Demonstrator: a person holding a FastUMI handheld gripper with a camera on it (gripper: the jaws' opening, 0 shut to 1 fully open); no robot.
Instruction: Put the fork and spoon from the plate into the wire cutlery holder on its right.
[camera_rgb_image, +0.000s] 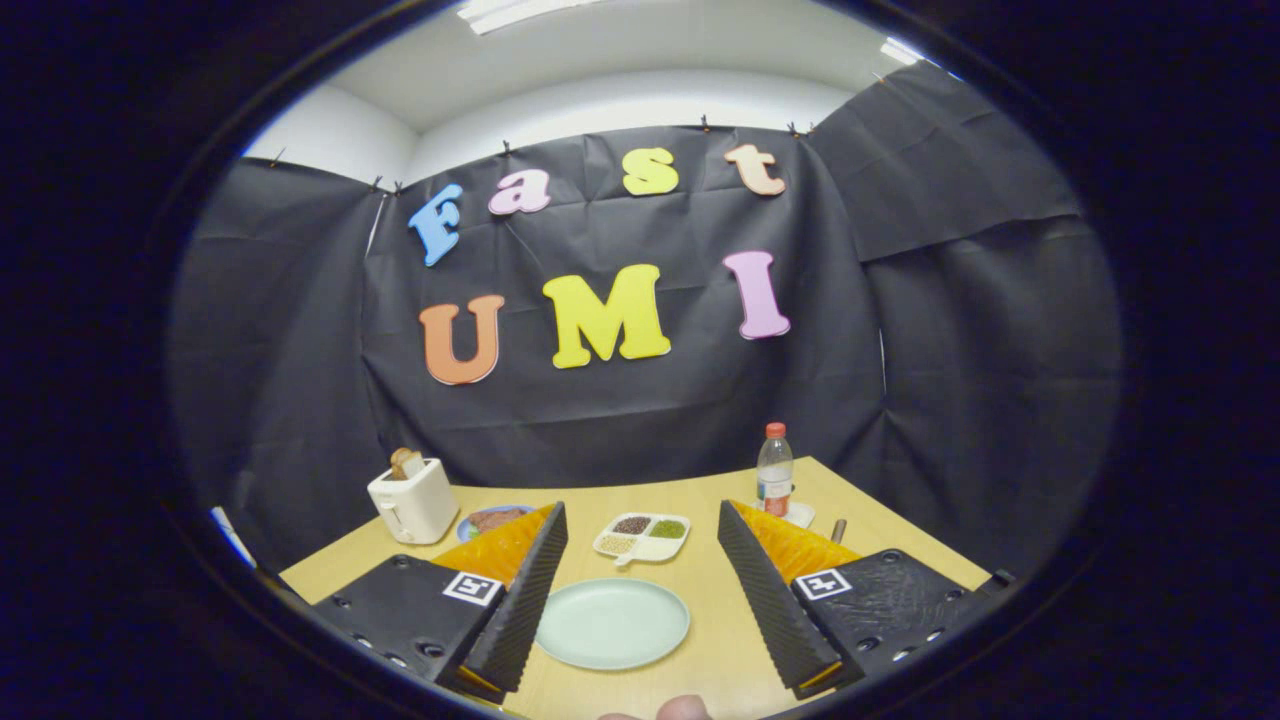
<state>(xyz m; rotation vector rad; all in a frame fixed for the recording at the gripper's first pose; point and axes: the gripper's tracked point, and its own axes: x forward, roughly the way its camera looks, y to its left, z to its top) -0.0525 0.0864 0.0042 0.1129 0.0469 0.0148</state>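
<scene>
- Fingertip of a person (684, 708) at the very near edge of the wooden surface (720, 640), between the two fingers.
- Jaws of the gripper (640, 600) spread wide apart, gripping nothing, raised above the surface.
- Pale green plate (612, 622) flat on the surface between the fingers, nearer the left one; looks bare, no fork or spoon visible on it.
- Just beyond the plate: white divided dish (642, 537) with dark, green and pale fillings in separate compartments.
- Left of that, partly hidden behind the left finger: small blue plate (490, 521) with brownish food.
- Further left: white toaster (413, 500) with toast sticking up out of the slot.
- Right side, beyond the right finger: clear bottle (775, 470) with red cap, upright on a small white saucer (802, 514).
- Small brown stick-like thing (838, 530) near the saucer, too small to tell.
- Wire cutlery holder not made out; right finger blocks that area.
- Black cloth wall (950, 400) behind everything.
</scene>
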